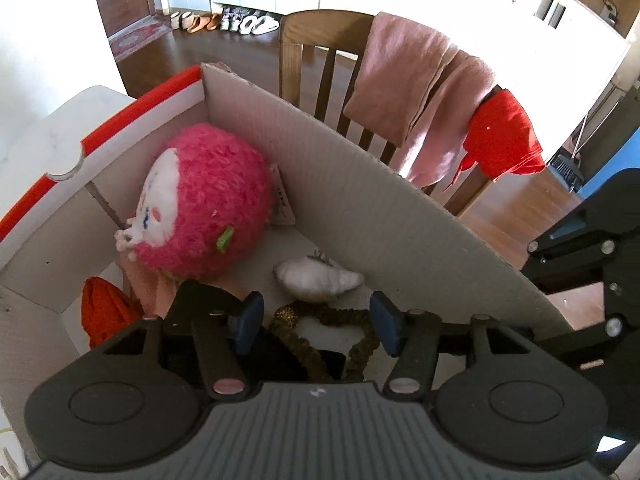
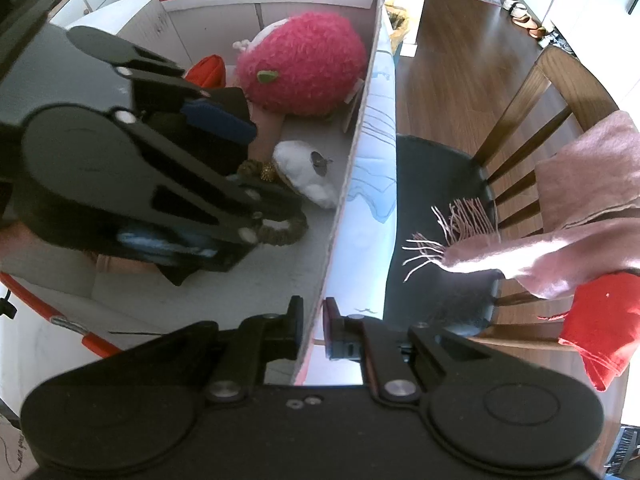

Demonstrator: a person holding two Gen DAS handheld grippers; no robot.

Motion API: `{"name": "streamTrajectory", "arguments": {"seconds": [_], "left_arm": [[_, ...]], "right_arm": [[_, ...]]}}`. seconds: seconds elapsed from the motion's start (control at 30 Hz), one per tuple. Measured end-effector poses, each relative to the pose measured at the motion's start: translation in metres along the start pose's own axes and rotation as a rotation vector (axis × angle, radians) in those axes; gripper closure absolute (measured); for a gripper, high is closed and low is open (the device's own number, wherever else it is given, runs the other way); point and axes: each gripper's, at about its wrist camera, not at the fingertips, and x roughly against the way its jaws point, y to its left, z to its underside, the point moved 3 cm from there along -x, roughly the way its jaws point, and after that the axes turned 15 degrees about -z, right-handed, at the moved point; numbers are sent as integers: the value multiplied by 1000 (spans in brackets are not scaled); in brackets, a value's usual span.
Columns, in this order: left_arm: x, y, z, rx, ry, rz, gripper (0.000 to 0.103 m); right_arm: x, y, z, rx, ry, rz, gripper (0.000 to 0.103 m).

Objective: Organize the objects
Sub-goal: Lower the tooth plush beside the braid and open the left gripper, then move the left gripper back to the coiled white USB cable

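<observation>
Cardboard box (image 1: pixel 360 200), red-trimmed and open-topped, sits at the edge of the white worktop (image 1: pixel 48 136) nearest the wooden chair (image 1: pixel 320 32). In it lie a pink plush toy (image 1: pixel 208 200), a small white plush (image 1: pixel 316 276), a gold scrunchie band (image 1: pixel 344 344), an orange cloth (image 1: pixel 100 312) and something black beneath the left tongs (image 1: pixel 316 322).

The left tongs stand spread inside the box with the gold band lying loose below them; nothing is pinched. The right tongs (image 2: pixel 312 328) are pressed together on the box's side wall (image 2: pixel 348 184), which runs up between their pads.

Risks, as I judge them: the box stands right at the worktop's edge, so a pull on the pinched wall toward the chair could tip or drag it off and spill everything. The thin cardboard could also bend or tear under that grip. Lifting the left tongs carelessly might snag the elastic band and drag it back out. A pink scarf (image 2: pixel 560 240) and a red cloth (image 2: pixel 600 320) hang on the chair and could slide to the floor if the chair is knocked.

A paper tag (image 1: pixel 282 200) sticks out behind the pink toy, but its print is too small to read; no brand name is legible anywhere.
</observation>
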Motion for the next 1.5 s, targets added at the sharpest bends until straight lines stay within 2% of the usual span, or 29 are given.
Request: {"name": "streamTrajectory", "arguments": {"seconds": [0.17, 0.37, 0.67, 0.8, 0.9, 1.13, 1.3, 1.37, 1.5], "left_arm": [[17, 6, 7, -16, -24, 0, 46], [46, 22, 18, 14, -73, -14, 46], [106, 72, 42, 176, -172, -76, 46], [127, 92, 66, 275, -196, -96, 45], [137, 105, 88, 341, -197, -124, 39], [147, 133, 143, 470, -163, -208, 38], [150, 157, 182, 573, -149, -255, 33], [150, 166, 198, 611, -149, -262, 26], [142, 177, 219, 644, -125, -287, 22]], "right_arm": [[0, 2, 1, 4, 1, 5, 94], [1, 0, -1, 2, 1, 9, 95], [3, 1, 0, -3, -5, 7, 95], [5, -1, 0, -19, -13, 2, 95], [6, 0, 0, -19, -15, 3, 95], [5, -1, -1, -28, -16, 2, 95], [6, 0, -1, -26, -13, 6, 95], [6, 1, -1, -28, -11, 7, 94], [5, 0, 0, -30, -8, 16, 94]]}}
